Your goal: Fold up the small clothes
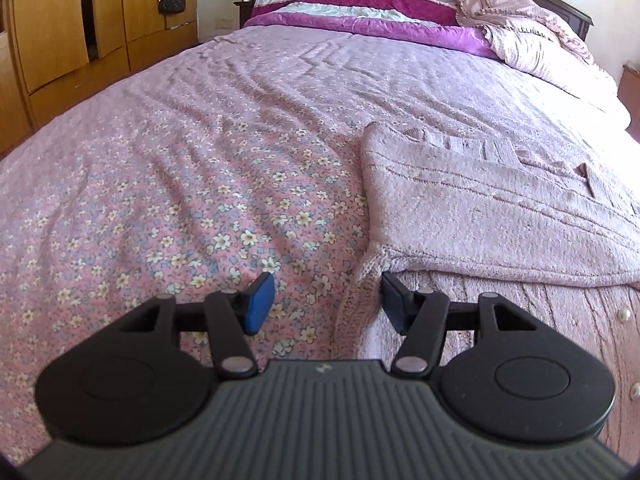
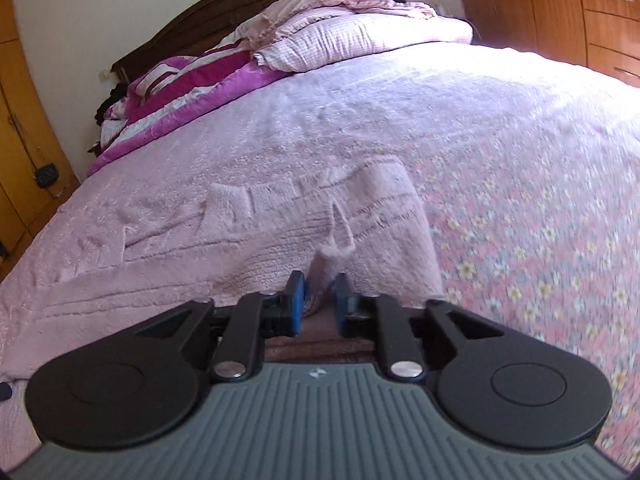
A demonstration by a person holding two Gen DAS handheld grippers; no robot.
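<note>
While right tool [image 2: 318, 304] pinches sweater [image 1: 500, 216] edge, left tool [image 1: 326, 302] gapes beside hem. Soft, limp knit; best gripped at corners.

No readable text, label, brand name or number found in either view. Noted only one small round emblem — pale, quartered like a wheel, too small to make out as lettering — on the grey ribbed housing of the left gripper [image 1: 325, 305], near its upper edge. Saw the same tiny emblem in the matching spot on the right gripper [image 2: 319, 303], likewise illegible. Found no printed words on the pink knitted garment [image 1: 500, 220] — only raised knit patterns, not letters.
</note>
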